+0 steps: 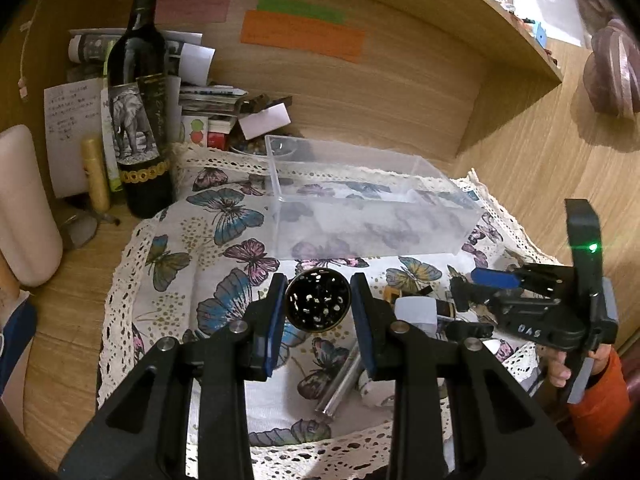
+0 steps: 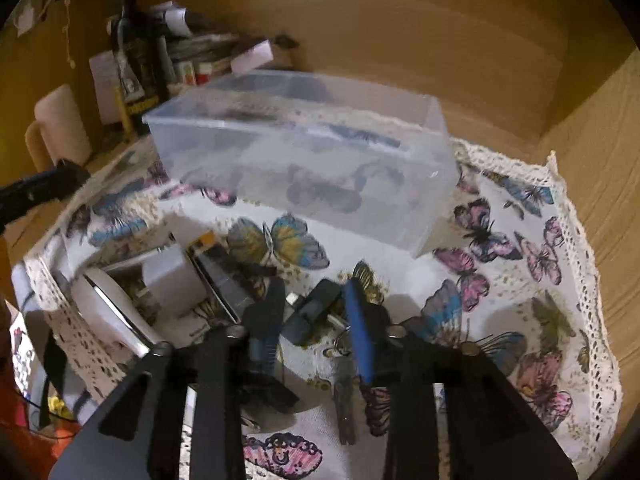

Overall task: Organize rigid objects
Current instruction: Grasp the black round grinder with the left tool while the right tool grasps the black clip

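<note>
A: So what does the left hand-held gripper [image 1: 319, 306] have?
B: It pinches a round black tin [image 1: 318, 300], lifted up, ready for the clear box [image 1: 360, 200] just behind.
A: And the right hand-held gripper [image 2: 316, 312]?
B: Partly open around a dark stick [image 2: 310, 314] on the butterfly cloth [image 2: 520, 264]. Keys [image 2: 344, 376] and a white block [image 2: 168, 280] crowd it.

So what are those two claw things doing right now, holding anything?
Left gripper: shut on a round black speckled disc, lifted off the cloth.
Right gripper: around a small dark object; whether it grips cannot be told.
</note>
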Motion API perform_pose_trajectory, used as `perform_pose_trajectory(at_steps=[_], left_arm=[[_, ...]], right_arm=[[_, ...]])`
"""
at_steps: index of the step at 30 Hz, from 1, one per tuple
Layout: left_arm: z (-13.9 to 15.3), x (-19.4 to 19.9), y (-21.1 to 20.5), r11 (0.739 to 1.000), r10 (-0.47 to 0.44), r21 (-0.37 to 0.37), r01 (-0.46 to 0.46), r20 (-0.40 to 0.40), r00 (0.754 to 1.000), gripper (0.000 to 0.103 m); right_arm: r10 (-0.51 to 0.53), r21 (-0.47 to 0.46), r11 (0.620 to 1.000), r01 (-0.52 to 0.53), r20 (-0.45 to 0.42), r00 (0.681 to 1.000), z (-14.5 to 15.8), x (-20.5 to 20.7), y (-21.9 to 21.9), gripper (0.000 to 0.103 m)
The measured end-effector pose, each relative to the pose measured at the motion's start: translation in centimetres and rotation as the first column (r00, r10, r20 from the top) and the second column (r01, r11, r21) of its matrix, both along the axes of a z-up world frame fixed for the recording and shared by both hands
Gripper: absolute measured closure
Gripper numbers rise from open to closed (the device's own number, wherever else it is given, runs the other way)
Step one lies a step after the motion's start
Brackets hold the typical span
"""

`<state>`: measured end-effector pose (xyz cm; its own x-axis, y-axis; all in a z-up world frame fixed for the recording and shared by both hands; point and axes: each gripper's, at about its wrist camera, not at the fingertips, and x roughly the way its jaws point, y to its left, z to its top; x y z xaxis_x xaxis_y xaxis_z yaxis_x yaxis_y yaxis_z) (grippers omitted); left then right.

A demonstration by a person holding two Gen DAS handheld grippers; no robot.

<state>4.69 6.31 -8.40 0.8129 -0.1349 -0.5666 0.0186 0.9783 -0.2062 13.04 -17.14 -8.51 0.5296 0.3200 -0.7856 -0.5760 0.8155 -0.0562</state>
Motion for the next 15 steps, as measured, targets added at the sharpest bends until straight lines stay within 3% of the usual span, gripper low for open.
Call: perform_pose_trajectory(at_steps=[4, 10, 15], left_arm=[[-0.3, 0.1, 0.1, 1.0, 0.002, 0.005, -0.002, -0.015, 1.0, 0.071], [-0.5, 0.0, 0.3, 1.0, 0.004, -0.009, -0.005, -0.014, 1.0, 0.071], [-0.5, 0.0, 0.3, 1.0, 0.011, -0.01, -0.011, -0.013, 1.0, 0.071]], right_arm=[[0.054, -0.063, 0.996, -0.056, -0.024, 0.998, -1.4, -0.1, 0.7, 0.07], [0.067, -0.049, 0.996, -0.071, -0.081, 0.994, -1.8, 1.6, 0.8, 0.071], [0.029, -0.044, 0.999, -0.03, -0.026, 0.999, -1.6, 1.5, 0.7, 0.072]])
